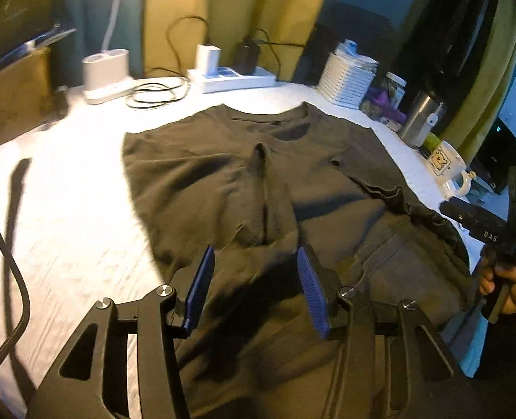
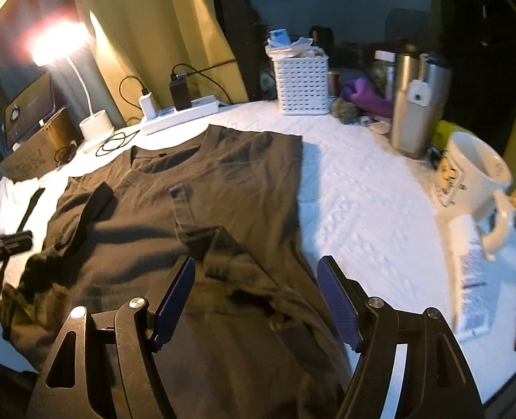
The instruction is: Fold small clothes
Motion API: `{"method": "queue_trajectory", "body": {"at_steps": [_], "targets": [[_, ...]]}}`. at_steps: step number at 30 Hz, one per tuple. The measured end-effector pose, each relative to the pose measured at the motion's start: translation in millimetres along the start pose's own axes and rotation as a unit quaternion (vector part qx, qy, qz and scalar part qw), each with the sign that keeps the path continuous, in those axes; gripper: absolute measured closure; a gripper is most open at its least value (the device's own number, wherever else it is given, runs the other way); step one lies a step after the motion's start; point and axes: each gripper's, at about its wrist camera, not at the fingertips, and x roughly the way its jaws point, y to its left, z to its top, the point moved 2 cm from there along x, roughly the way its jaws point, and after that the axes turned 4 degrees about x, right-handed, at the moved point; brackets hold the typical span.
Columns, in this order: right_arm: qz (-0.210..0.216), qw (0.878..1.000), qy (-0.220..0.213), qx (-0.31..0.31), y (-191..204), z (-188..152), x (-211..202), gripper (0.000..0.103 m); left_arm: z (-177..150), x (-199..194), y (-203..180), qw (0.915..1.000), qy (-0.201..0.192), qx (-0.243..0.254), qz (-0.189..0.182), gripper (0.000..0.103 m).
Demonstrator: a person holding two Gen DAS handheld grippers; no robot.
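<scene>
A dark olive T-shirt (image 1: 216, 174) lies spread on the white table, collar toward the far edge, with both sleeves folded in over the body. It also shows in the right wrist view (image 2: 223, 181). My left gripper (image 1: 254, 262) is open and empty, hovering over the shirt's lower part. My right gripper (image 2: 258, 276) is open and empty, over the shirt's lower right edge. The right gripper (image 1: 485, 230) also shows in the left wrist view, held in a hand at the right. The left gripper's tip (image 2: 6, 244) shows at the left edge of the right wrist view.
Along the far edge stand a white lamp base (image 2: 95, 127), a power strip with chargers (image 2: 181, 113) and a white perforated basket (image 2: 301, 83). At the right are steel tumblers (image 2: 411, 111), a white mug (image 2: 474, 174) and a paper card (image 2: 471, 279). A black cable (image 1: 13, 262) hangs at the left.
</scene>
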Motion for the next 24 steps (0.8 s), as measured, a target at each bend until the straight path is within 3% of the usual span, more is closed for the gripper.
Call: {"method": "queue_trajectory", "body": {"at_steps": [3,6,14,19,24], "targets": [[-0.005,1.000,0.004,-0.004,-3,-16,-6,0.031,-18,-9,6,0.9999,0.000,-0.003,0.014,0.053],[-0.007,1.000,0.013,-0.018,1,-32,-8,0.042,-35,-13,12,0.9997,0.004,-0.005,0.024,0.040],[-0.024,0.999,0.020,-0.034,3,-50,-11,0.053,-64,-26,16,0.9994,0.008,-0.008,0.032,0.040],[-0.035,0.998,0.008,-0.056,6,-46,-22,0.053,-70,-35,13,0.9997,-0.008,-0.002,0.022,0.040],[-0.058,0.995,0.036,-0.078,2,-47,4,0.053,-72,-30,10,0.9998,-0.003,0.002,0.018,0.041]]}}
